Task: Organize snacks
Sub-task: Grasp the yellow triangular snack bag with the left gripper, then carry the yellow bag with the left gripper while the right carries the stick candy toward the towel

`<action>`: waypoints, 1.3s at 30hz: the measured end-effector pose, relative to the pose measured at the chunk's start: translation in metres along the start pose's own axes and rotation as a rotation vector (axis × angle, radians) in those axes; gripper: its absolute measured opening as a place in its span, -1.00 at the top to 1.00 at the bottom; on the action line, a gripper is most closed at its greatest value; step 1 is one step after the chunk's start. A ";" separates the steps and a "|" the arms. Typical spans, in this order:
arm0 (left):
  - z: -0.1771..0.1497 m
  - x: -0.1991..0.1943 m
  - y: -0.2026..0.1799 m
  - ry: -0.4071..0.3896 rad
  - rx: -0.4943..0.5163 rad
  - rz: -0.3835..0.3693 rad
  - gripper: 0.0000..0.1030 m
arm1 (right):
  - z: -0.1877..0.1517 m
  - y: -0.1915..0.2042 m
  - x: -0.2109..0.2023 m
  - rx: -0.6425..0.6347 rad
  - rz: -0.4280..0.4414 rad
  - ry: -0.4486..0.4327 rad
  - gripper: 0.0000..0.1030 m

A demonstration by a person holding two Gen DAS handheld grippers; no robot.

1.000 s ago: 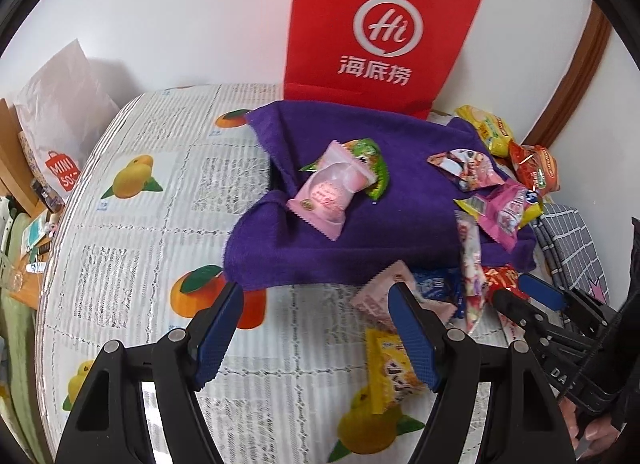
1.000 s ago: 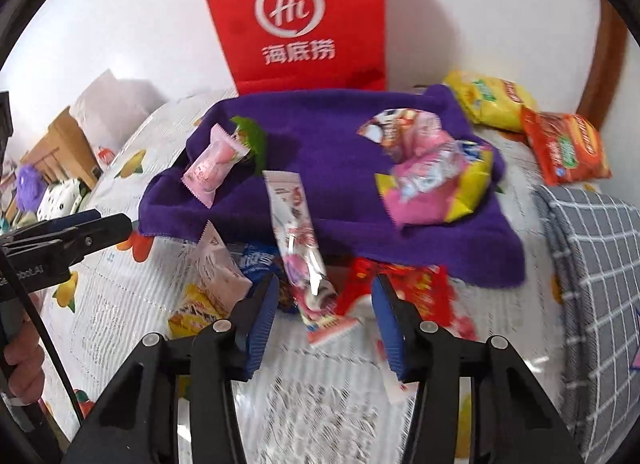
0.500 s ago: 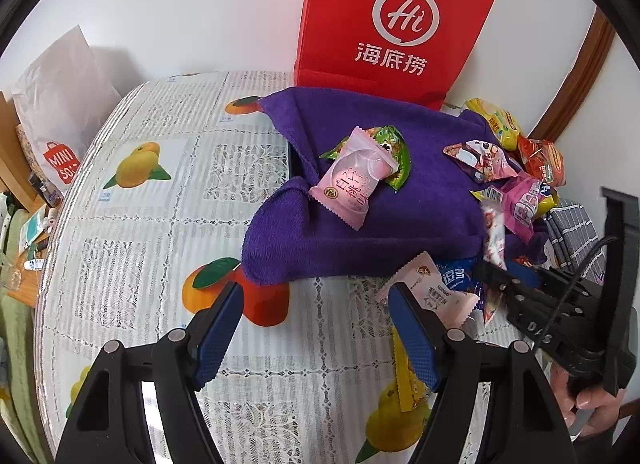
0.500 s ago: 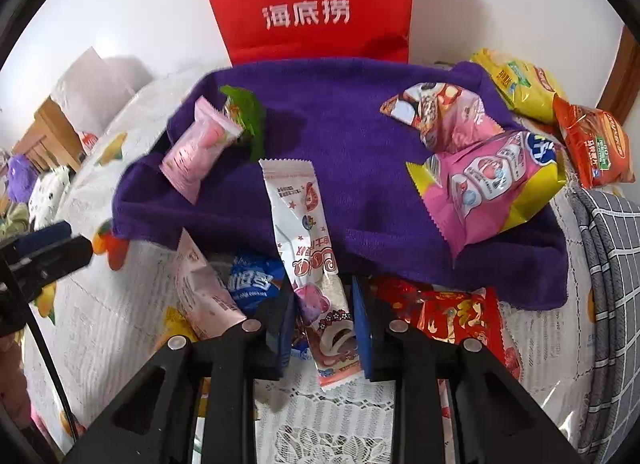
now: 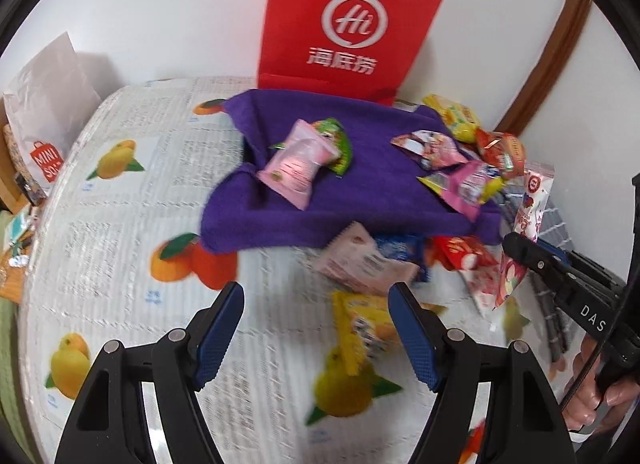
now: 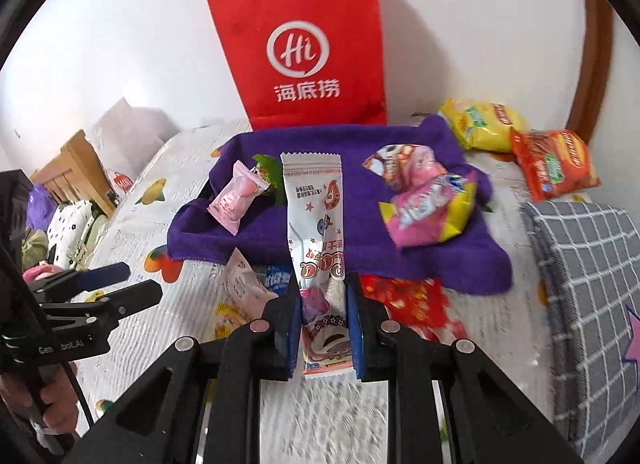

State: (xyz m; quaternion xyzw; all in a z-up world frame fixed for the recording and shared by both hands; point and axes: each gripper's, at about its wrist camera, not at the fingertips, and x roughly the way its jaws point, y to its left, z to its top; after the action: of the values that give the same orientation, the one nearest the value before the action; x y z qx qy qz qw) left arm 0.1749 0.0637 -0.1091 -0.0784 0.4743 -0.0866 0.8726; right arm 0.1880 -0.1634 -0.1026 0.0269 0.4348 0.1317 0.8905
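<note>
My right gripper [image 6: 323,296] is shut on a long white snack packet [image 6: 316,220] and holds it lifted over the table in front of the purple towel [image 6: 360,232]; the packet also shows in the left wrist view [image 5: 528,220]. A pink packet [image 6: 236,198], a green one [image 6: 269,170] and two pink-and-yellow packets [image 6: 430,206] lie on the towel. My left gripper [image 5: 318,332] is open and empty above the tablecloth, with a yellow packet [image 5: 362,328] and a pale pink packet [image 5: 356,260] just ahead of it.
A red paper bag [image 6: 304,52] stands behind the towel against the wall. Yellow [image 6: 480,124] and orange [image 6: 556,162] chip bags lie at the back right. A grey checked cloth [image 6: 588,264] is on the right. Red [image 6: 404,296] and blue [image 6: 276,278] packets lie by the towel's front edge.
My right gripper closed on the long white packet and lifted it off the towel's front edge. My left gripper stayed open and shifted a little.
</note>
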 end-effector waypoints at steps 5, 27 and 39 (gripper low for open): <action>-0.010 -0.002 -0.021 0.003 0.004 -0.020 -0.54 | -0.014 -0.020 -0.020 0.017 -0.032 -0.013 0.61; -0.029 0.070 -0.041 0.120 -0.096 -0.039 -0.57 | -0.055 -0.073 -0.009 0.084 -0.018 0.025 0.59; -0.032 0.058 -0.044 0.077 -0.054 -0.091 -0.02 | -0.062 -0.065 -0.017 0.096 -0.048 0.038 0.59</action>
State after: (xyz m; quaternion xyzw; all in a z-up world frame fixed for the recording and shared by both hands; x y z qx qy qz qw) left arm 0.1751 0.0063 -0.1639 -0.1198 0.5054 -0.1164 0.8466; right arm 0.1432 -0.2346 -0.1390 0.0568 0.4578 0.0897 0.8827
